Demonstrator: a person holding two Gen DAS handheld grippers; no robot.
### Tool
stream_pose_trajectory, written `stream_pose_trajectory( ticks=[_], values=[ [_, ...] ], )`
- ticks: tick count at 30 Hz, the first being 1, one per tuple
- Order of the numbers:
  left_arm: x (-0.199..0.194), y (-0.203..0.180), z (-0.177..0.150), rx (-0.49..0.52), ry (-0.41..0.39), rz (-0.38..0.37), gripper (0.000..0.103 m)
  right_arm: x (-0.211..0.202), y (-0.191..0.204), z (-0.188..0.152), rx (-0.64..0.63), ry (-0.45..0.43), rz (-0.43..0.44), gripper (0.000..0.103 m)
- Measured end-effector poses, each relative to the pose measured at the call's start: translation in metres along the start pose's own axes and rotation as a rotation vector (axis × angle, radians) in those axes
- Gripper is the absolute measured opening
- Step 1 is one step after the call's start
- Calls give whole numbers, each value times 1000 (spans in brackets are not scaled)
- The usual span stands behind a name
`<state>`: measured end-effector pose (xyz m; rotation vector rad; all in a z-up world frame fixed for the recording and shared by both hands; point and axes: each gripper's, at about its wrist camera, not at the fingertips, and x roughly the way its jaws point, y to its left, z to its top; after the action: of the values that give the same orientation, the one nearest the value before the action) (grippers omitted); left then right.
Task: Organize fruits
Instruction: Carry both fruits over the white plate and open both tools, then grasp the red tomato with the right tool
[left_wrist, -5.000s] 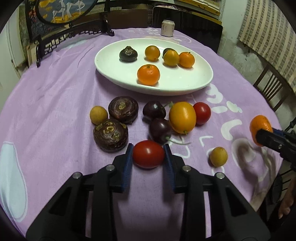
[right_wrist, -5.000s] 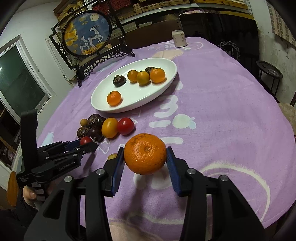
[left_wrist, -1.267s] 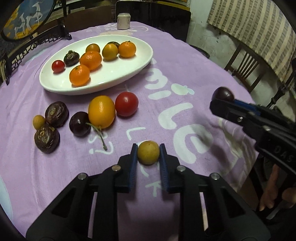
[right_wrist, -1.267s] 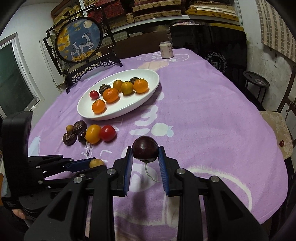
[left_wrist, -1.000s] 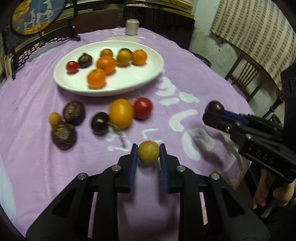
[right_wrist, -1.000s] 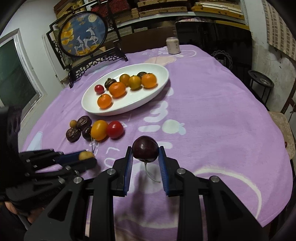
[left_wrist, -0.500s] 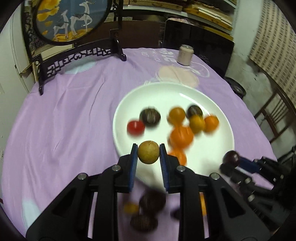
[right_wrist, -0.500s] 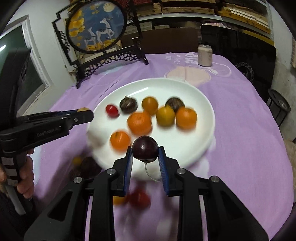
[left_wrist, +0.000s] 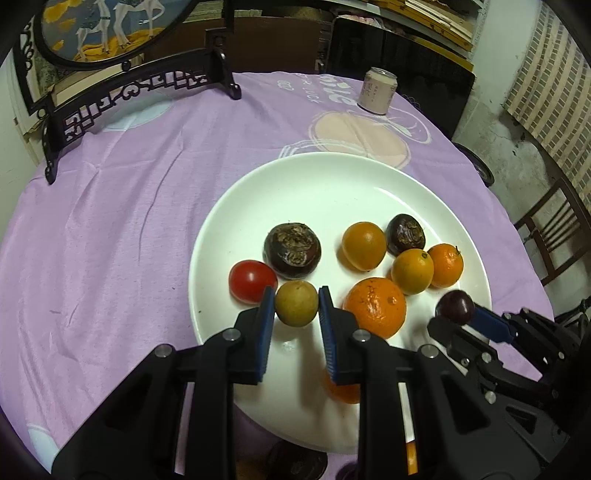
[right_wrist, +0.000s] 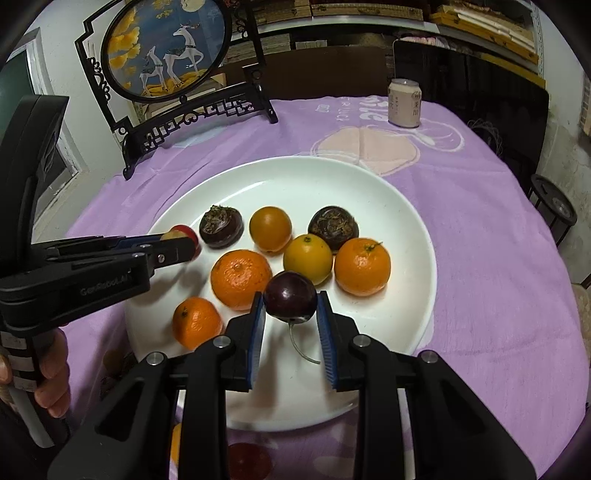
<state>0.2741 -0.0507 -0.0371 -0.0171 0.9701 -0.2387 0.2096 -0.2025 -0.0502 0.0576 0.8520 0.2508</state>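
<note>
Both tongs hover over the white plate (left_wrist: 332, 177) for release: left tongs (left_wrist: 296, 308) clamped on a yellow-green fruit (left_wrist: 296, 303), right tongs (right_wrist: 290, 309) on a dark cherry (right_wrist: 290, 301).

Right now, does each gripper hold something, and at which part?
Left gripper clamps a small yellow fruit by its sides. Right gripper clamps a dark cherry by its sides, stem hanging free.

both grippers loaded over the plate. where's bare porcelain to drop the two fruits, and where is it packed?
Free: the far half of the white plate, beyond the two dark wrinkled fruits and the near-right floor around the cherry in the right gripper. Packed: the middle band of oranges. The left gripper holds the small yellow fruit beside the red tomato, a tight spot.
</note>
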Motion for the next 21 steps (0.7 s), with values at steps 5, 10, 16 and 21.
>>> stream_pose_trajectory(
  ticks=[5, 10, 16, 21],
  values=[
    [-39, 9, -8, -20, -60, -25, 54, -23, -2, -1, 15, -49, -10, 57],
    [-102, 24, -50, -11, -199, 44, 75, -70, 4, -32, 19, -71, 34, 57],
    [-117, 60, -117, -54, -176, 91, 75, -94, 17, -74, 10, -36, 77, 57],
    [-115, 70, -139, -81, -129, 61, 74, -97, 23, -88, -1, -19, 46, 57]
  ],
)
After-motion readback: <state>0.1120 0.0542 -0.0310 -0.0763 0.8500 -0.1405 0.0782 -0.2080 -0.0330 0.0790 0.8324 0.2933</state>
